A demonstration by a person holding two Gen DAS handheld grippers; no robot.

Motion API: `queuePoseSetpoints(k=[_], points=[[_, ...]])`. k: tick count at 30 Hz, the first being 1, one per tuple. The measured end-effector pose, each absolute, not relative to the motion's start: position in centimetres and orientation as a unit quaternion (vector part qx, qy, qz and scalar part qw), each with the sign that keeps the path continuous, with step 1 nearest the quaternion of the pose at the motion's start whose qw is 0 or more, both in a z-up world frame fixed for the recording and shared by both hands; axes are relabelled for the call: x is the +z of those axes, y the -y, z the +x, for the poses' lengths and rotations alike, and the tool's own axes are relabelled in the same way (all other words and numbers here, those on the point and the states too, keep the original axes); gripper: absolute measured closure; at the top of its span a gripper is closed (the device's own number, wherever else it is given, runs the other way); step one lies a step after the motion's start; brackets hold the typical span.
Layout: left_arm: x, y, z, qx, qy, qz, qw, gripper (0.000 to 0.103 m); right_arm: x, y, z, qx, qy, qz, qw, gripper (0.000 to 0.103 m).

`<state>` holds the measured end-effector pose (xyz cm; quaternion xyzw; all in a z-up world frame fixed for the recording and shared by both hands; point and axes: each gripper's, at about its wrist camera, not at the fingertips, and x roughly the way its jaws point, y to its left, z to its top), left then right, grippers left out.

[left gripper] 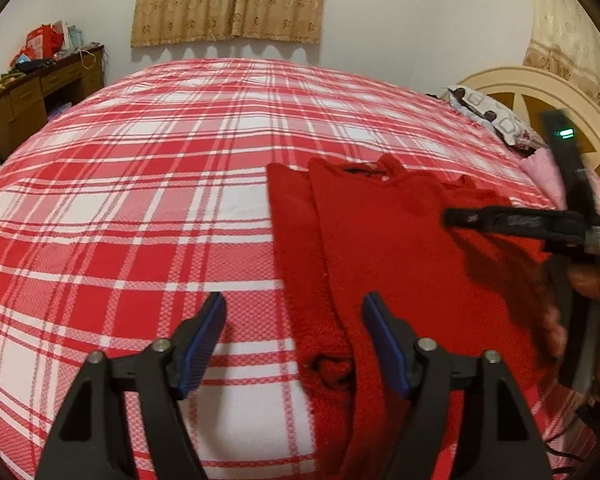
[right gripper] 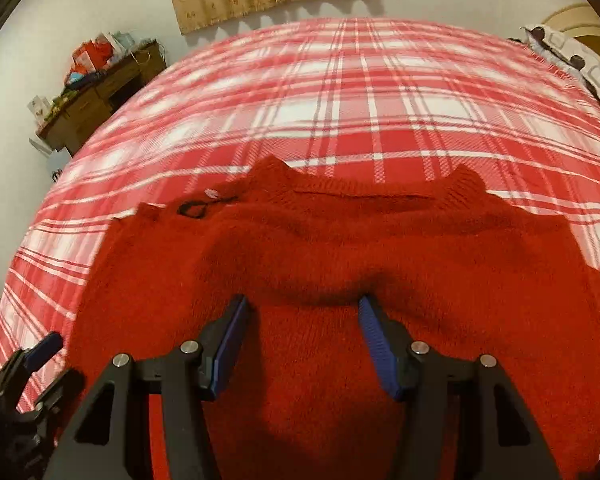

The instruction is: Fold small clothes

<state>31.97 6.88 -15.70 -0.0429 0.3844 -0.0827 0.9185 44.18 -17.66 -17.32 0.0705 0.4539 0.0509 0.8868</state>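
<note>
Writing that can be read is found nowhere; only a small white label [right gripper: 212, 194] is seen at the neckline of the red sweater [right gripper: 340, 264], its print too small to make out. The sweater, a fuzzy knit, is spread on a bed covered by a red-and-white plaid sheet [left gripper: 140, 184]. One sleeve [left gripper: 300, 248] is laid lengthwise along the body. The left gripper [left gripper: 294, 310] is held above the sweater's left edge, its blue ribbed pads [left gripper: 210, 332] wide apart, nothing between them. The right gripper [right gripper: 302, 312] is held low over the sweater's middle, its jaws parted above the knit; whether the tips touch the fabric cannot be told. A patterned pillow [left gripper: 488, 114] is seen by a cream headboard [left gripper: 540, 84].
</note>
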Motion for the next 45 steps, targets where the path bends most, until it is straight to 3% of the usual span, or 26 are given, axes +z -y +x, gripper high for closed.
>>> queuePoseSetpoints(k=[2, 4, 7, 19, 24, 28, 38, 45], points=[[-15.9, -7.1, 32.3, -0.081, -0.388, -0.050, 0.917, 0.025, -16.3, 17.5, 43.2, 0.059, -0.428, 0.075, 0.899, 0.044], [-16.1, -7.2, 32.8, -0.071, -0.396, -0.051, 0.914, 0.023, -15.9, 16.7, 42.8, 0.087, -0.416, 0.070, 0.902, 0.038], [-16.4, -7.0, 33.7, -0.070, -0.403, -0.046, 0.911, 0.020, -18.4, 15.2, 44.3, 0.099, -0.468, 0.028, 0.878, 0.033], [-17.0, -8.3, 34.3, -0.074, -0.420, -0.089, 0.900, 0.012, -15.4, 21.2, 36.1, 0.064, -0.392, 0.049, 0.916, 0.033], [-17.1, -8.3, 34.8, -0.071, -0.423, -0.088, 0.899, 0.009, -17.4, 25.5, 34.3, 0.016, -0.432, 0.057, 0.900, 0.032], [-17.1, -8.4, 34.9, -0.069, -0.424, -0.088, 0.899, 0.009, -17.8, 26.6, 32.6, 0.024, -0.415, 0.057, 0.908, 0.032], [-15.5, -9.2, 32.9, -0.073, -0.404, -0.092, 0.907, 0.010, -17.1, 24.8, 31.8, -0.002, -0.414, 0.038, 0.909, 0.030], [-14.2, -9.2, 30.9, -0.084, -0.392, -0.066, 0.914, 0.010, -16.2, 17.1, 32.8, 0.111, -0.399, 0.000, 0.910, 0.030]])
